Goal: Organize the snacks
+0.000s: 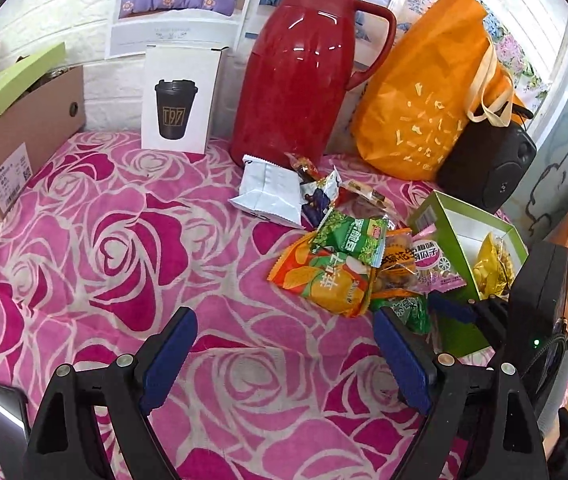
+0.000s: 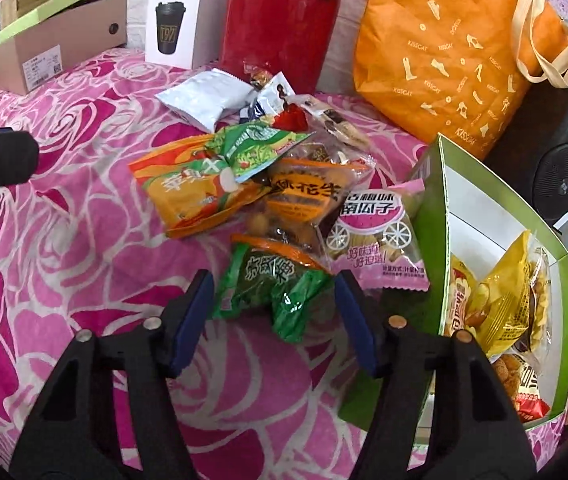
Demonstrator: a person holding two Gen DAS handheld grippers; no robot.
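My right hand-held gripper [image 2: 274, 322] is spread wide, its blue pads on either side of a small crinkled green snack packet [image 2: 272, 294] that lies at the near edge of the snack pile; I cannot tell whether either pad actually touches the wrapper. My left hand-held gripper [image 1: 285, 360] is also spread, with nothing between its fingers, hovering over a bare stretch of the pink rose-patterned cloth [image 1: 124, 240] that covers the worktop, to the left of the pile. The pile sits in the middle of the cloth: an orange and yellow foil packet [image 2: 188, 196] on its left, a green packet [image 2: 256, 148] lying across that one's top, a clear-and-orange peanut packet [image 2: 303, 200] in the centre, a pink pumpkin-seed packet [image 2: 379, 236] on the right, and farther back a white foil pouch [image 2: 204, 98] beside a few small mixed wrappers. Just right of the pile stands an open green cardboard box with a white inside [image 2: 443, 184], already holding a yellow packet [image 2: 511, 292] and other snacks nearer its front end. Along the far edge stand a white carton printed with a black cup [image 1: 182, 100], a tall red plastic thermos jug [image 1: 299, 68], an orange fabric tote bag [image 1: 427, 92] and a black speaker [image 1: 491, 164], with a brown cardboard shoebox [image 1: 16, 144] at the far left.
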